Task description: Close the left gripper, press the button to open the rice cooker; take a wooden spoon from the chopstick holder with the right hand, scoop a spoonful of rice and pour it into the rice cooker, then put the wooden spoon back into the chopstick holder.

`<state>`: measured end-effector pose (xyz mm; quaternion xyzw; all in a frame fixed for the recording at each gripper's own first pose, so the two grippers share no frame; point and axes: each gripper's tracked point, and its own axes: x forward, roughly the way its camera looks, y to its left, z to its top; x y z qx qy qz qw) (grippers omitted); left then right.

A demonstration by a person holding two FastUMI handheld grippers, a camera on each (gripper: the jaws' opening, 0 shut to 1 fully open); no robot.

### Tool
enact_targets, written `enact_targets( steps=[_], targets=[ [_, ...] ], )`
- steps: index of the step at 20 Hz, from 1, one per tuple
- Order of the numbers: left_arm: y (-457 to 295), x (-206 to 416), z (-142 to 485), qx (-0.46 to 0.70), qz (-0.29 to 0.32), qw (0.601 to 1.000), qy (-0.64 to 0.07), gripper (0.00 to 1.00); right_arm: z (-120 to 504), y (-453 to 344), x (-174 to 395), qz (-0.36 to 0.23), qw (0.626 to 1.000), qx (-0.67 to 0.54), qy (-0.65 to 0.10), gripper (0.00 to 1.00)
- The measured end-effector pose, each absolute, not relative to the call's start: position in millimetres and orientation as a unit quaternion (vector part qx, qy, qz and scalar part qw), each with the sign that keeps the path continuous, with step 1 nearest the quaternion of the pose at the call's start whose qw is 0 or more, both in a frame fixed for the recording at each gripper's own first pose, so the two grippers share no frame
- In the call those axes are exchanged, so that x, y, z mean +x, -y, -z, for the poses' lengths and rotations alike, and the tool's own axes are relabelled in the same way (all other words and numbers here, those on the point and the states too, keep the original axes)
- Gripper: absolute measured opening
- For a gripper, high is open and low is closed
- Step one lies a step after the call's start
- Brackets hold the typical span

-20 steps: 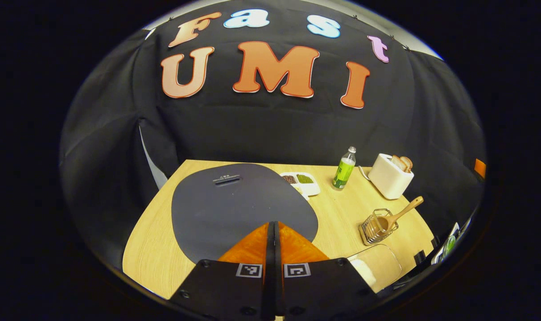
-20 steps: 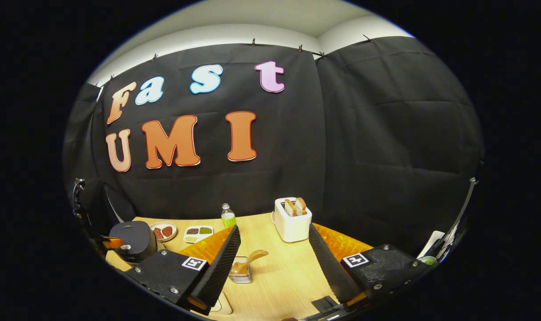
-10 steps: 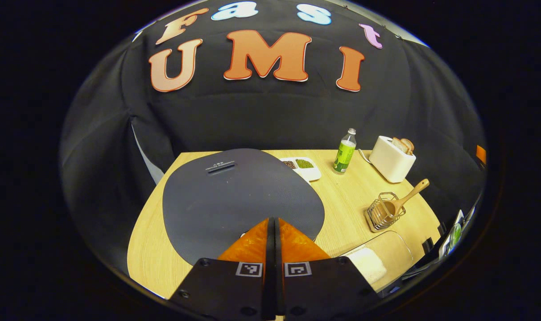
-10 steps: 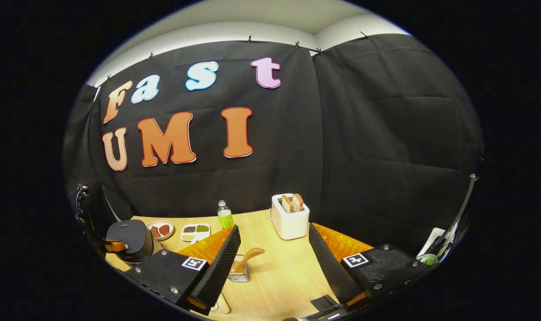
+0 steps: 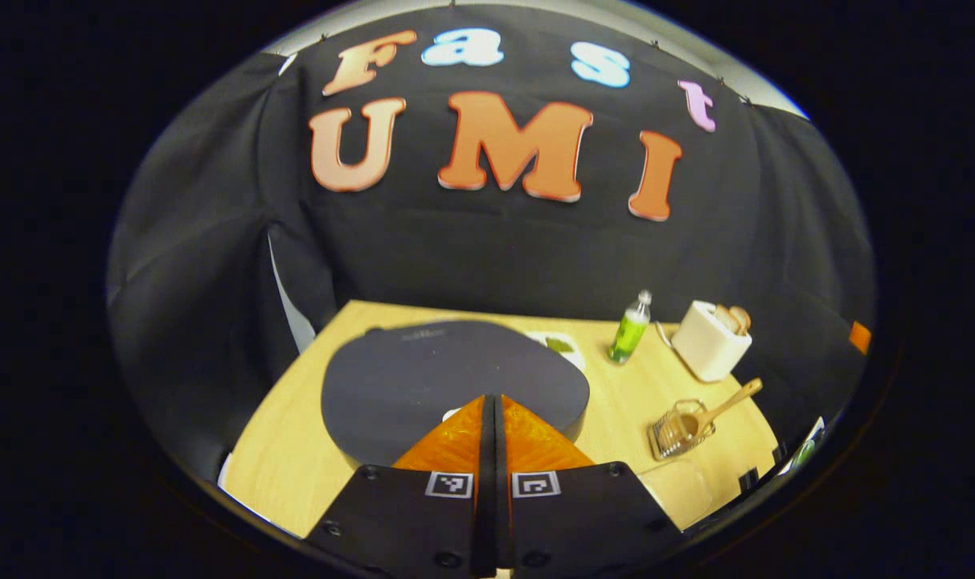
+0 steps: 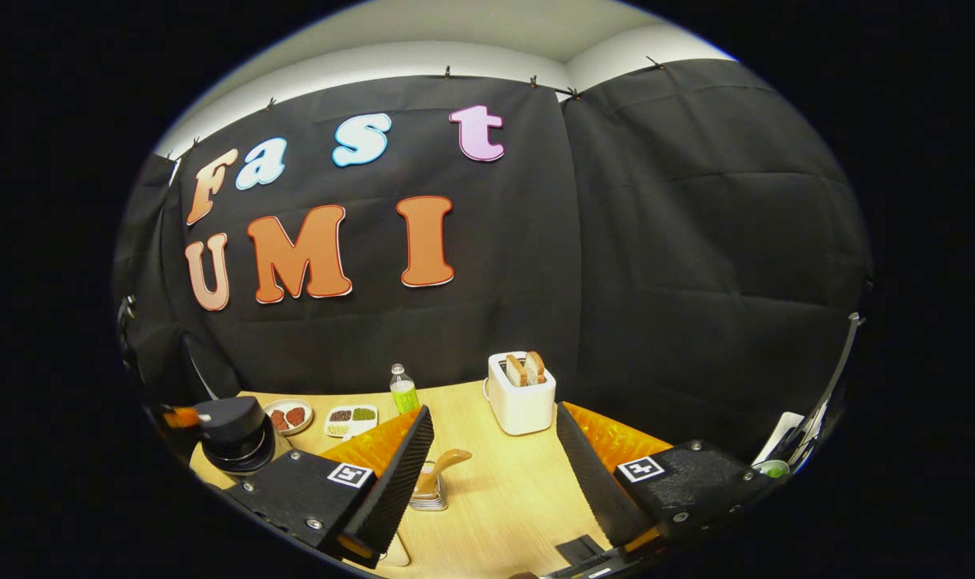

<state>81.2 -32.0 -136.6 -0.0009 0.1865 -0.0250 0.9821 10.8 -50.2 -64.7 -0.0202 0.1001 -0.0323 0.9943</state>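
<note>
Wood table (image 6: 495, 490) by black cloth wall, cooker (image 5: 455, 382) lid now lifted up, left gripper (image 5: 487, 402) pressed together holding nothing, right gripper (image 6: 495, 474) wide apart, holding nothing

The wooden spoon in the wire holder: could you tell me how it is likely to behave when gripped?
The spoon looks solid wood, so probably stiff and light. It leans out of the holder, so lifting it may tip that light wire frame.

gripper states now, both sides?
Left gripper: closed, holding nothing, tips over the rice cooker lid.
Right gripper: open, holding nothing; the wooden spoon sits in the chopstick holder.
</note>
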Motion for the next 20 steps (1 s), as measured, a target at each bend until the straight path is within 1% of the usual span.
enact_targets(
  steps=[1,3,6,7,8,9,10,11,12,13,15,16,18,20],
  targets=[
    [27.8,85.8,106.0,-0.004,0.021,0.988,-0.150,0.04,65.9,49.3,11.4,0.030,0.994,-0.016,-0.101,0.95],
    [23.1,77.9,67.5,-0.021,0.015,0.993,-0.112,0.04,67.6,46.3,12.4,0.024,0.995,-0.006,-0.101,0.95],
    [5.1,64.9,43.9,-0.016,-0.009,0.996,-0.083,0.04,73.2,43.4,18.0,0.017,0.995,-0.001,-0.102,0.95],
    [0.1,62.2,38.6,-0.010,-0.017,0.997,-0.079,0.00,74.5,42.6,20.9,0.015,0.995,0.000,-0.103,0.95],
    [-3.5,59.2,35.3,-0.005,-0.024,0.997,-0.076,0.04,76.6,41.6,22.9,0.013,0.995,0.003,-0.103,0.95],
    [-4.7,54.5,32.5,-0.002,-0.028,0.997,-0.077,0.01,78.1,39.3,25.6,0.010,0.995,0.008,-0.103,0.95],
    [-6.1,49.7,29.5,-0.002,-0.031,0.997,-0.077,0.04,80.5,36.3,28.5,0.005,0.995,0.012,-0.102,0.95],
    [-7.7,45.6,24.8,-0.003,-0.035,0.997,-0.076,0.00,84.2,35.4,32.3,0.004,0.995,0.015,-0.103,0.95],
    [-9.7,41.3,20.6,-0.004,-0.039,0.997,-0.072,0.08,89.2,34.8,36.7,0.003,0.994,0.016,-0.105,0.95],
    [-13.7,38.1,16.0,-0.005,-0.045,0.997,-0.069,0.05,93.6,34.1,42.6,0.003,0.994,0.019,-0.107,0.95],
    [-22.7,30.4,8.0,-0.005,-0.059,0.996,-0.064,0.05,104.4,32.7,50.8,0.004,0.993,0.032,-0.110,0.95],
    [-25.9,25.7,4.4,-0.005,-0.066,0.996,-0.063,0.02,112.7,31.3,56.1,0.002,0.993,0.042,-0.114,0.95],
    [-34.5,19.1,-2.0,-0.001,-0.078,0.995,-0.056,0.03,132.1,27.9,66.8,0.001,0.990,0.058,-0.125,0.95],
    [-43.9,10.8,-13.2,0.002,-0.095,0.995,-0.037,0.07,153.4,24.9,76.1,-0.002,0.989,0.061,-0.137,0.95]
  ],
)
